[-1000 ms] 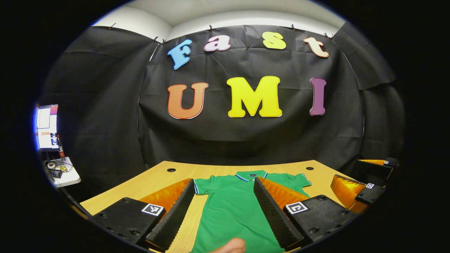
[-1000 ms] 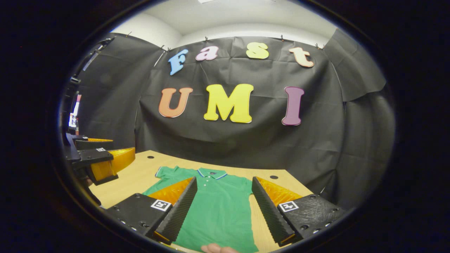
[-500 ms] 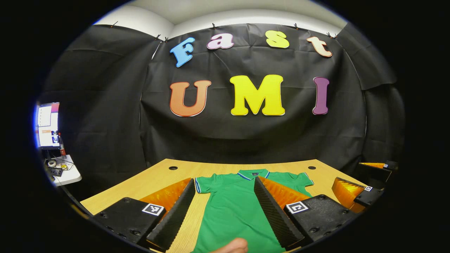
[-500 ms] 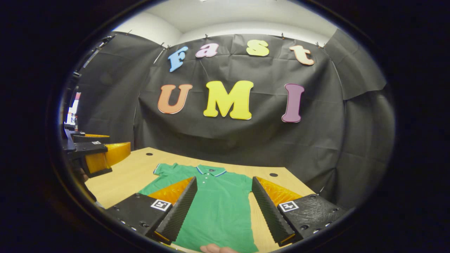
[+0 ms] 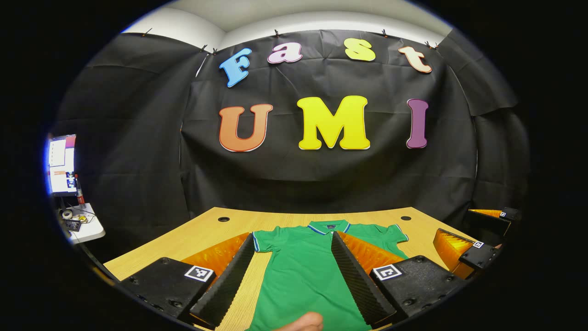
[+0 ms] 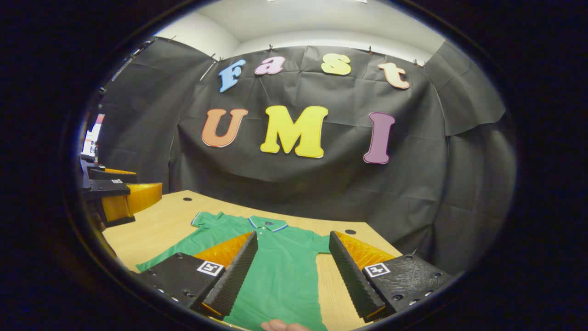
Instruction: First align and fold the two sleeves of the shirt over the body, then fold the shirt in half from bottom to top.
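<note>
**Both grippers wide apart above the flat green shirt**

I saw no containers on the table (image 5: 193, 239); nothing held anything else, apart from the wooden top bearing the one shirt (image 5: 303, 271). I counted one green polo shirt, lying flat and face up, collar toward the black wall, with two short sleeves spread out to the sides and unfolded. In the right gripper view the same shirt (image 6: 280, 271) lay slightly skewed, its hem running toward the lower left. I counted two round holes in the far part of the tabletop, one hole (image 5: 223, 219) to the left and another to the right. Off to the far left stood one monitor (image 5: 60, 164) above a small white side table (image 5: 85, 225) carrying some small items I could not make out.

My left gripper (image 5: 291, 246) hung level over the shirt's lower body, its two fingers spread wide with the cloth showing between them, touching nothing that I could tell. My right gripper (image 6: 292, 243) was posed the same way, fingers wide apart and aimed at the collar. Each view also caught the other gripper farther off at its edge. A fingertip (image 5: 303, 322) of the hand showed at the bottom edge.
</note>
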Demonstrator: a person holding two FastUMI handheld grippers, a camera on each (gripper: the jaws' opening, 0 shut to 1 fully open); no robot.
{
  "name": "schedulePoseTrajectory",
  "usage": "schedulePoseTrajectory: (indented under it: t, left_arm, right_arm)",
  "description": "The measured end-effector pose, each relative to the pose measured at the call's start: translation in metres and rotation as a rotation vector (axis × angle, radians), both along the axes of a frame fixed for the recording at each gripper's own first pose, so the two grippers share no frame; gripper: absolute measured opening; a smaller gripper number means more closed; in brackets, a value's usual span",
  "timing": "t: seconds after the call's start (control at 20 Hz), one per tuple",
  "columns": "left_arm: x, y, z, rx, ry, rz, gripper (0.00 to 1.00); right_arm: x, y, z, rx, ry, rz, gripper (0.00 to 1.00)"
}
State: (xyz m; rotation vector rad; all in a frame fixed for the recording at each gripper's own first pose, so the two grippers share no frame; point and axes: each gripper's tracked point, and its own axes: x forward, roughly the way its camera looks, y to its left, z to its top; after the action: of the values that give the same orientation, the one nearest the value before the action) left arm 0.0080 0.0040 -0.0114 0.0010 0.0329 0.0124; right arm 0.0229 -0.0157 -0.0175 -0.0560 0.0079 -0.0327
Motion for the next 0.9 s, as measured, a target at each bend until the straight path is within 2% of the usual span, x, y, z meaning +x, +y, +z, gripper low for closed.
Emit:
schedulePoseTrajectory:
  t: [0.2,0.4,0.65,0.9]
  left_arm:
    - [0.009,0.002,-0.009,-0.003,0.015,0.005,1.0]
    - [0.025,0.011,-0.027,0.004,0.053,0.054,1.0]
    - [0.042,0.002,-0.045,-0.005,0.078,0.05,1.0]
    - [0.05,0.0,-0.062,0.059,0.114,0.049,1.0]
  right_arm:
    - [0.032,-0.022,0.017,-0.024,-0.051,-0.035,0.95]
    - [0.091,-0.057,0.018,-0.043,-0.057,-0.118,0.95]
    - [0.182,-0.101,-0.016,-0.035,0.05,-0.171,0.95]
    - [0.284,-0.133,-0.109,0.0,0.284,-0.192,0.96]
